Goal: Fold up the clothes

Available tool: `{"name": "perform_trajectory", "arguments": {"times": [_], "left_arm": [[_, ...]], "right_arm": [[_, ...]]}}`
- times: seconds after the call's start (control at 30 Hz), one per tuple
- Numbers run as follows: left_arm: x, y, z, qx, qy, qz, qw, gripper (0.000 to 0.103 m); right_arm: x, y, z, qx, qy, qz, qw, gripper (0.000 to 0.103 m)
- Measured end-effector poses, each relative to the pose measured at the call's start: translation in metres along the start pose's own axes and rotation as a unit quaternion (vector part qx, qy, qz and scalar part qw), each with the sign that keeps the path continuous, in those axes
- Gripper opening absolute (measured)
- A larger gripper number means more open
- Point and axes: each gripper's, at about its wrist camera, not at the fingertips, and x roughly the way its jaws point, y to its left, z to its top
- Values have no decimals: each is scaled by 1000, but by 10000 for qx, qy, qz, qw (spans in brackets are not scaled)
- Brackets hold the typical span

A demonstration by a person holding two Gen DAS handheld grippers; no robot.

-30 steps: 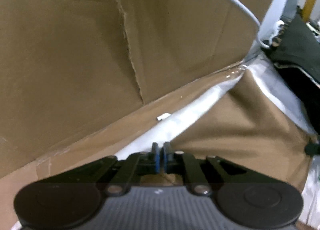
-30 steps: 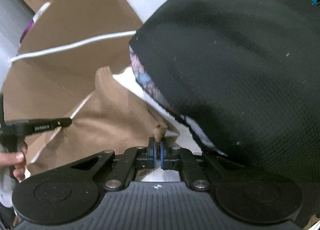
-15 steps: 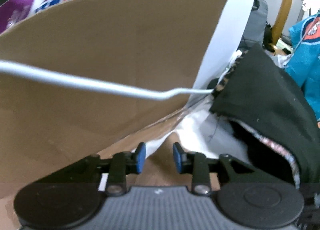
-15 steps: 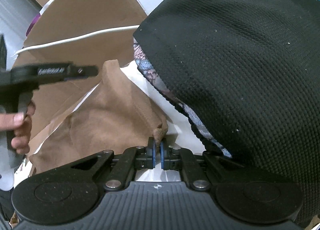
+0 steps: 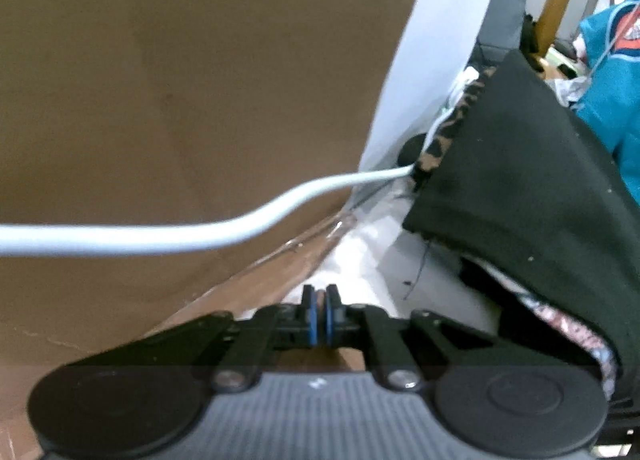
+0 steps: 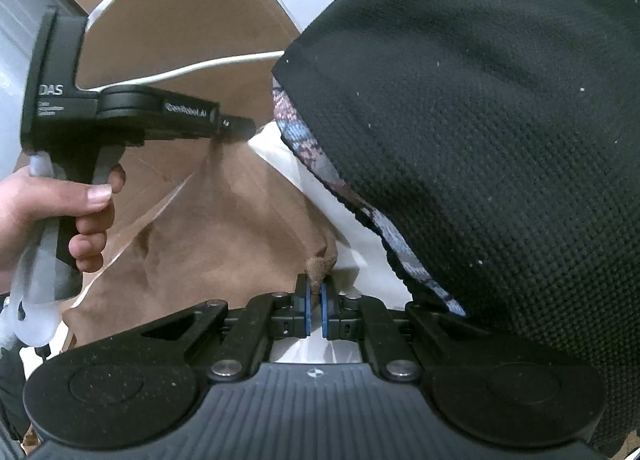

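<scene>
From the left wrist camera, the left claw [image 5: 320, 314] is clenched on a fold of tan cloth, with a white cable [image 5: 168, 234] crossing a cardboard sheet [image 5: 180, 79] above and a black garment [image 5: 520, 187] at right.

From the right wrist camera, the right claw [image 6: 315, 310] pinches a corner of the tan garment [image 6: 224, 227], which hangs between both claws. A hand [image 6: 60, 211] holds the left claw's handle. The black garment looms at right.

A large brown cardboard sheet [image 5: 180, 79] is seen standing at the left, crossed by a pale grey cable [image 5: 160, 234] (curved). A white wall panel [image 5: 432, 39] is set behind it.
</scene>
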Motion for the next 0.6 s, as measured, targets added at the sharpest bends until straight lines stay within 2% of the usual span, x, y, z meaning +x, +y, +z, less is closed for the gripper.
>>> {"name": "perform_trajectory", "arguments": {"times": [0.17, 0.3, 0.37, 0.47, 0.6], "left_arm": [[-18, -1, 1, 143, -466, -247, 9985, 5], [-25, 9, -1, -65, -694, -213, 9973, 6], [-24, 11, 0, -144, -654, -134, 9977, 18], [-28, 8, -1, -134, -760, -205, 9968, 34], [-37, 4, -6, 45, -730, -310, 9968, 38]], "right_arm": [[-8, 4, -1, -51, -145, -34, 9999, 3], [-15, 8, -5, -92, -296, -93, 9995, 3], [-23, 2, -5, -165, -341, -170, 9991, 5], [-33, -15, -3, -233, -390, -324, 9984, 6], [-43, -15, -9, -432, -487, -440, 9969, 6]]}}
